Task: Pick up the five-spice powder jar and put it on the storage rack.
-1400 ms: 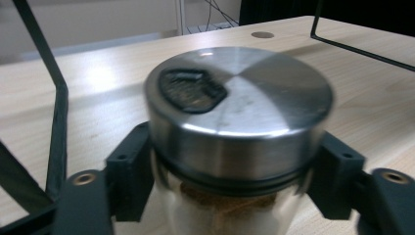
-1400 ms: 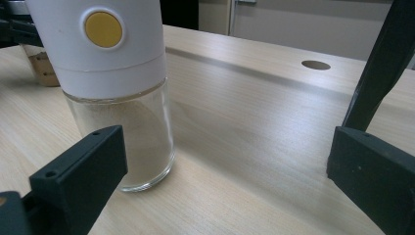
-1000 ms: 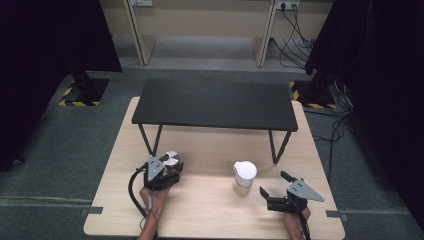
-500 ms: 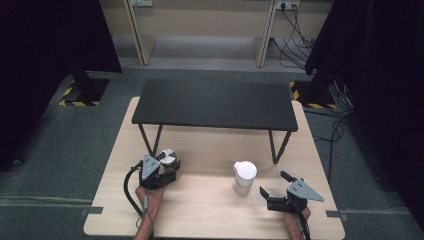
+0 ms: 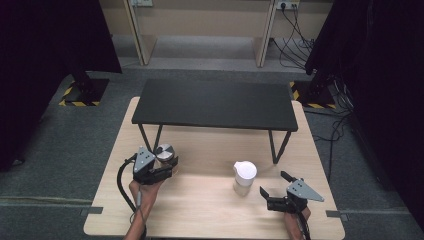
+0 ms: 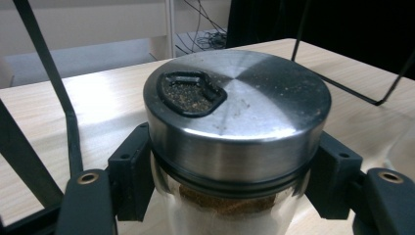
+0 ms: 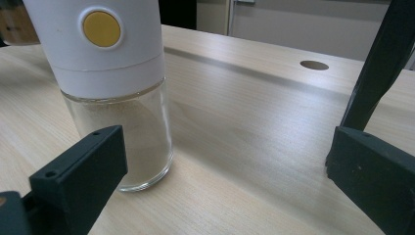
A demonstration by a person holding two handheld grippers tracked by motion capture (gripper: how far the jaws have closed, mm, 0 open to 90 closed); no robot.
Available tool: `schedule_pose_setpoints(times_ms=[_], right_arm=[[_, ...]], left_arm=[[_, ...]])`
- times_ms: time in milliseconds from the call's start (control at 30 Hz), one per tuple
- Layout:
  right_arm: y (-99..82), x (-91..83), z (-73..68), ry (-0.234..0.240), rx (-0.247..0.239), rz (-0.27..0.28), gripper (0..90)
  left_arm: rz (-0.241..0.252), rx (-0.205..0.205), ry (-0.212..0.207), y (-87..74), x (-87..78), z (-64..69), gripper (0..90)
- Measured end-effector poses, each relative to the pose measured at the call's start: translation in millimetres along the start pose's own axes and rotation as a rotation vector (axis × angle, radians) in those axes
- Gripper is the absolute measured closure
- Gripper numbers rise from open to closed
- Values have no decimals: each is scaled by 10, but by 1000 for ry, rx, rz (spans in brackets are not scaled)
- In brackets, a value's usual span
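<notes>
A light wooden bench (image 5: 215, 210) carries a low black shelf (image 5: 215, 105) on thin metal legs — a white-topped glass grinder (image 5: 244, 176) stands near its right leg. Cables (image 5: 295, 30) trail across the grey floor (image 5: 60, 145) behind.

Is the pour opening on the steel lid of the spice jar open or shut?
Open. In the left gripper view the lid's flap opening is uncovered, with brown spice showing inside it; the left tongs clamp the jar just below the lid.

In the left gripper view, the glass spice jar with a brushed steel lid (image 6: 235, 122) is cut off by the bottom edge, its base hidden. In the right gripper view, the white-capped glass shaker (image 7: 110, 73) loses its top at the upper edge.
</notes>
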State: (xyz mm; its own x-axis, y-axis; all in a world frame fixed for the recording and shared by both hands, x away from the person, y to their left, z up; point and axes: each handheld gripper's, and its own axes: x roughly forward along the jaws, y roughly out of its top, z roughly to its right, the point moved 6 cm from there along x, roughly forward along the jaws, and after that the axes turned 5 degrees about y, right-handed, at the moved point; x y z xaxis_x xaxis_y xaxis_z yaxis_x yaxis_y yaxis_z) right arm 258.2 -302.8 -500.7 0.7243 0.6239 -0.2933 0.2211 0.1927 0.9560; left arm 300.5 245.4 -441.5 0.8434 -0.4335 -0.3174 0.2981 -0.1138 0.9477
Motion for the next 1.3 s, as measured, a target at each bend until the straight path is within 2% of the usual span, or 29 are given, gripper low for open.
schedule_pose_setpoints(times_ms=[233,333,633,667,700,733,833,967,1000,1133,1167,1300], right_arm=[[-1,-1,-1,-2,1,1,14],[1,0,-4,-1,0,-1,14],[2,0,-7,-2,-1,-3,14],[2,0,-7,-1,-1,-3,14],[2,0,-7,-1,-1,-3,14],[3,2,-8,-2,-3,-4,14],[3,1,-8,-3,-2,-4,14],[2,2,-7,-4,-4,-4,14],[3,1,-10,-4,-4,-5,14],[3,1,-12,-6,-2,-6,14],[4,0,-12,-7,-2,-7,14],[4,1,-11,-7,0,-9,14]], left_arm=[[10,5,-36,174,-118,-55,312],[10,-14,-76,297,-186,-109,312],[14,-3,-121,566,-305,-154,312],[10,-3,-156,635,-310,-180,312],[10,-3,-156,635,-310,-180,312],[8,-4,-176,669,-311,-198,312],[-4,31,-201,845,-332,-198,312],[-3,39,-225,971,-340,-207,312],[-1,45,-244,1049,-340,-214,312],[-9,63,-250,1170,-332,-203,312],[-12,61,-253,1231,-319,-209,312],[-5,43,-252,1307,-297,-232,312]])
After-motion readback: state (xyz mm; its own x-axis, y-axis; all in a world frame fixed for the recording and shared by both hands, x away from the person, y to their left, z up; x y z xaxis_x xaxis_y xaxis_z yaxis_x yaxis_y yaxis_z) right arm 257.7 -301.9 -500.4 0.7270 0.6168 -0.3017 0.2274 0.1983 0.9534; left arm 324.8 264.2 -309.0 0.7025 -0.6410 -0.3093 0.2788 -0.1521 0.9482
